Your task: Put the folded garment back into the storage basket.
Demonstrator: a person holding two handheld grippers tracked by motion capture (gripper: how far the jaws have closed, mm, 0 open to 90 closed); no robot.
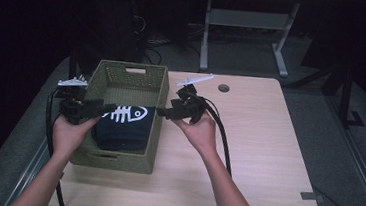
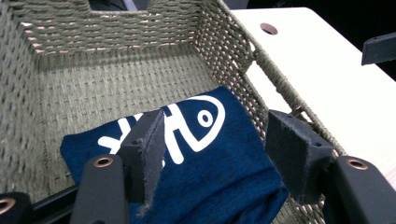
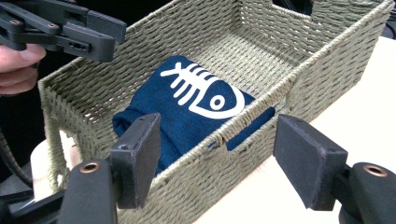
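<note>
One folded shirt [image 1: 123,125] lies flat in the basket [image 1: 154,130] on your desk [image 1: 257,154]. Left hand-held gripper [image 1: 104,108] and right hand-held gripper [image 1: 164,113] are open, empty. Lift both straight clear of the rim; don't snag the weave.

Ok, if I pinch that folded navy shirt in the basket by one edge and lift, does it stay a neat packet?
Probably not. The navy shirt is soft folded cloth with rounded, sagging edges, so it would likely droop and unfold. It looks light, and fabric should grip well on the pads. The woven basket walls stand close around it, so a dragged corner may snag on the weave.
</note>
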